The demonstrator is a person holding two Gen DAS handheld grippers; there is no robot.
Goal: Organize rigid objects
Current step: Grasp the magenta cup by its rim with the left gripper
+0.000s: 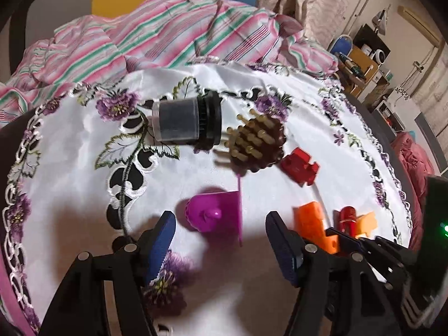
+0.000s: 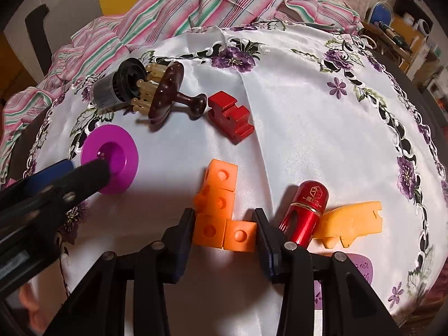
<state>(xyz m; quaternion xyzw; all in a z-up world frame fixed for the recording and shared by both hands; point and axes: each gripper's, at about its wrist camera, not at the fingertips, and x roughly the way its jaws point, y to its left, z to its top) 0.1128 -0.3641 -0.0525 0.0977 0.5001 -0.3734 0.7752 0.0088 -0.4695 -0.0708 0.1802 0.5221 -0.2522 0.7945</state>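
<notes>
White satin tablecloth (image 2: 308, 128) w/ purple flower embroidery covers the round table; a pink-green striped fabric (image 1: 168, 28) is bunched along its far edge, shelves & clutter in the bkgd at right.

Going left to right in the right-wrist view: the left gripper (image 2: 92, 168) comes in from the left edge, its dark finger tip overlapping the purple funnel-like disc (image 2: 112, 156), which lies on the cloth w/ its cup facing the camera. In the left-wrist view the same disc (image 1: 215, 212) sits just ahead of the blue-padded fingers (image 1: 163, 240), jaws spread wide, pads not pressing on it, nothing gripped. Behind it, a clear jar w/ black cap (image 2: 114, 89) lies on its side, touching the pegs of a brown wooden massage brush (image 2: 168, 92), tilted on its edge w/ the handle pointing right. Just right of the handle: a dark red notched block (image 2: 229, 117).

Nearer the camera, center: an orange cube-chain piece (image 2: 221, 204), bent in an L. The right gripper (image 2: 224, 229) brackets its lower cubes; both pads look to be touching the sides, so it's clamped on that piece. Just right: a red metal capsule tube (image 2: 305, 212), lying tilted, touching a pale orange animal-shaped block (image 2: 350, 221). A lilac flat item (image 2: 361, 268) peeks out behind the right finger.
</notes>
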